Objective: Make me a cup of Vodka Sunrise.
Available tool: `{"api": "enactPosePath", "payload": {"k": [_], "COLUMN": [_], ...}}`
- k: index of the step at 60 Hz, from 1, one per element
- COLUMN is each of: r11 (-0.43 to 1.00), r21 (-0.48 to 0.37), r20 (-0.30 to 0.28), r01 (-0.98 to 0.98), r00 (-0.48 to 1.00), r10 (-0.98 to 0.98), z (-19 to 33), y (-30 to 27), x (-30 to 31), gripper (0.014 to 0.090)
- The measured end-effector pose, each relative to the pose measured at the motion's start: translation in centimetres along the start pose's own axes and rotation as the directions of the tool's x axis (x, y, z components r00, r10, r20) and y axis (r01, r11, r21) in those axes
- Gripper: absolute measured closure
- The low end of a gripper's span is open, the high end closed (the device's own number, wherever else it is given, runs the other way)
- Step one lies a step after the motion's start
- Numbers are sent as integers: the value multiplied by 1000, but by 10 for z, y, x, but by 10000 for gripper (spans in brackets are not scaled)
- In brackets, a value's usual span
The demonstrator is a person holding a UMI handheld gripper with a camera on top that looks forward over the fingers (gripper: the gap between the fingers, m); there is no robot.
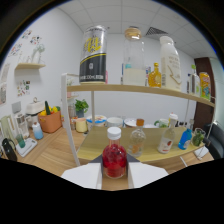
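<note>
Office-type room fitted as drinks station: wooden two-tier shelf ahead of the gripper carrying bottles, white walls, panelled ceiling with vent.

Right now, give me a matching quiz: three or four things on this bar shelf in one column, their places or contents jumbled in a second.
1. small bottle
2. black and yellow can
3. orange pot
4. gripper

A. upper shelf
B. table beside the rack
C. red liquid, white cap
D. fingers either side of the small bottle

Pairs: 1-C, 2-A, 3-B, 4-D
</note>
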Motion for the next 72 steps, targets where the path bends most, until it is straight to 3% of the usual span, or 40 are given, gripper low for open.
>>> {"api": "enactPosePath", "payload": {"k": [18,30,38,48,60,72], "r11": [994,891,630,217,-186,-483], "r21": [-93,-41,-34,-91,-175,-262], "r20": [-79,15,127,237,284,328], "r01": [-60,-452,-776,-972,-967,-836], "r00": [995,891,621,190,-231,-548], "r10": [53,453,773,953,931,770], "z": [-29,-25,-22,-18,-18,-24], "y": [67,44,19,2,-3,-13], "x": [63,67,62,62,74,82], "gripper": [705,704,704,705,709,705]}}
